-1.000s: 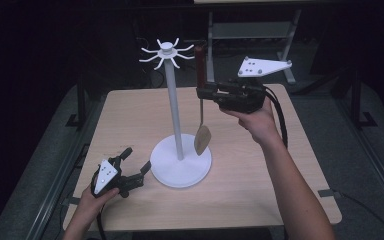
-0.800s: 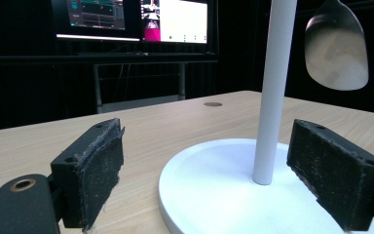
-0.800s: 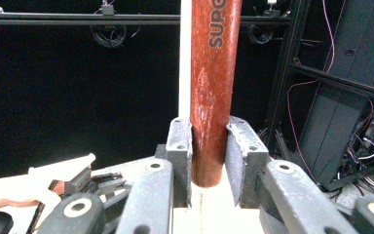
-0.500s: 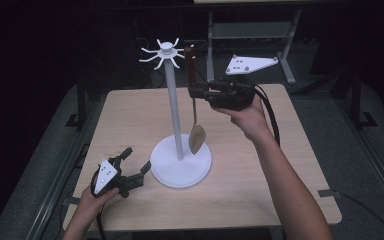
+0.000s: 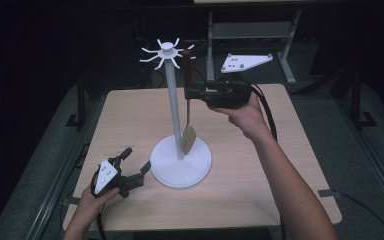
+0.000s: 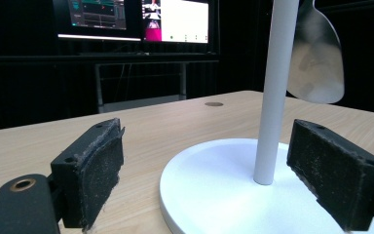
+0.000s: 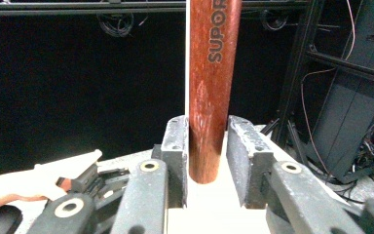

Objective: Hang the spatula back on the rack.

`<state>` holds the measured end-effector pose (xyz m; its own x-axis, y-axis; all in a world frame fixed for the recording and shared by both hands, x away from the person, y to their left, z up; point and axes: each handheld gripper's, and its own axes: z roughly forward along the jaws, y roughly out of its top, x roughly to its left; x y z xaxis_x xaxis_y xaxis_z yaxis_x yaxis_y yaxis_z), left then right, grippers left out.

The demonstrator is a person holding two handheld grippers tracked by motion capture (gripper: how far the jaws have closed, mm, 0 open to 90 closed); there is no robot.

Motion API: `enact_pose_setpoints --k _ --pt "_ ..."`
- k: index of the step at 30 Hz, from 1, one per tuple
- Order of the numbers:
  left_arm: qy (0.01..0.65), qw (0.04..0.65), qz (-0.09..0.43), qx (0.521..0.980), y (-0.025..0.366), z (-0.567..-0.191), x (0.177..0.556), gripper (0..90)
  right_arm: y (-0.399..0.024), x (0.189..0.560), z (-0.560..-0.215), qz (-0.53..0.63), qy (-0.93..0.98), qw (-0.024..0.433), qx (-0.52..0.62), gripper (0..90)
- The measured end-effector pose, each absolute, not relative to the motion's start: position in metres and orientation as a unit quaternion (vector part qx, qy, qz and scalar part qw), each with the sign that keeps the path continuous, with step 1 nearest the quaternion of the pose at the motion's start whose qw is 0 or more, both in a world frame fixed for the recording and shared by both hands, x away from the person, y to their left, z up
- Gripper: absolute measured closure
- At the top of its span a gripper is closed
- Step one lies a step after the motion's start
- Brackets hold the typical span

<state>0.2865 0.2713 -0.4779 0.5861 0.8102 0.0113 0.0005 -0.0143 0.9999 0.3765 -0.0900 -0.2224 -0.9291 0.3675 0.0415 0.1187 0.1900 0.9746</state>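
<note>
Your right gripper [image 5: 192, 93] has been letting go of the spatula's red handle [image 7: 210, 87], which hangs by the white stand's pole [image 5: 176, 120]; a thin gap shows on one side. Slide back slowly. Your left gripper [image 5: 130, 169] sits wide open, around the stand's base [image 6: 224, 190].

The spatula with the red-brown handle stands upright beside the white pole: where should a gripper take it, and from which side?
Take the spatula by its wooden handle: it is round, straight and upright, so level jaws fit either side. Come from the side away from the pole, which stands close. The right gripper sits so, its jaws just opening around the handle.
</note>
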Motion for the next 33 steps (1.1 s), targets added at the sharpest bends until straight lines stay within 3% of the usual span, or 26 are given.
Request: enact_pose_setpoints --k 20,33 --pt "0.320 0.626 0.326 0.633 0.272 -0.478 0.286 12.6 -0.125 0.369 -0.249 0.595 0.767 0.120 0.207 41.1" --pt "0.319 0.628 0.326 0.630 0.272 -0.478 0.286 12.6 -0.147 0.368 -0.282 0.568 0.773 0.134 0.248 34.0"
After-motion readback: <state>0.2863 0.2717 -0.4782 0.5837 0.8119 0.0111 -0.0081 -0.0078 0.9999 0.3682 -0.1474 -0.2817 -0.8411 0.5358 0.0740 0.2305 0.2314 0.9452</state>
